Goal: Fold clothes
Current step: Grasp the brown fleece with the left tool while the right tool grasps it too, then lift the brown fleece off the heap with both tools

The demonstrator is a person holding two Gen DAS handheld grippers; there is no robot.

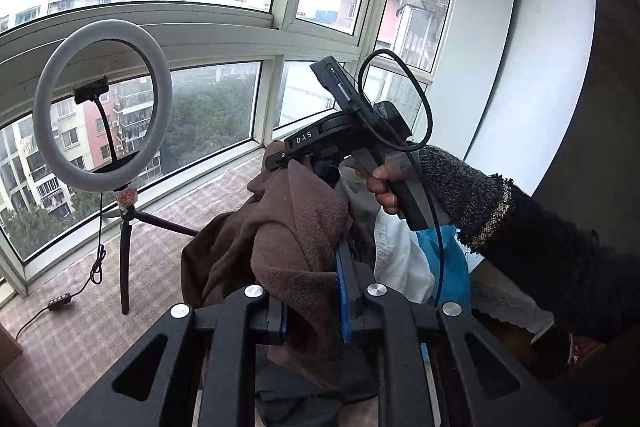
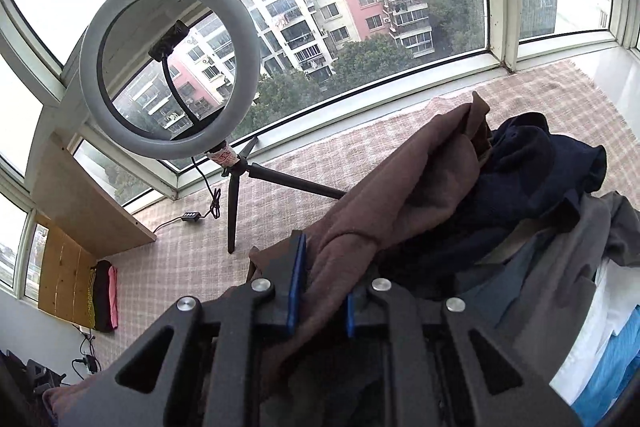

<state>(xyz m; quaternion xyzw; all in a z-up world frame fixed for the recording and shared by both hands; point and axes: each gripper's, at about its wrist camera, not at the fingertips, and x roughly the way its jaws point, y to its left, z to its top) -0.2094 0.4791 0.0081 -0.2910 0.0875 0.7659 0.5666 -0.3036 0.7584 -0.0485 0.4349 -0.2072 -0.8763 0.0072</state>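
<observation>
Both grippers pinch one brown garment (image 1: 296, 227): left gripper (image 1: 316, 311), right gripper (image 2: 320, 291). Only the left view shows the person's hand (image 1: 384, 187); only the right, navy clothing (image 2: 532, 179).

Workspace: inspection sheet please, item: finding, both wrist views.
Surface: checked pink cloth over the sill.
Job's things: brown garment lifted off the clothes pile.
Clutter: ring light on tripod; wooden board.
Grippers: left gripper and right gripper both shut on brown garment.
Cables: ring light cable with inline remote; right gripper's black cable.
Surroundings: bay window, apartment blocks outside.
</observation>
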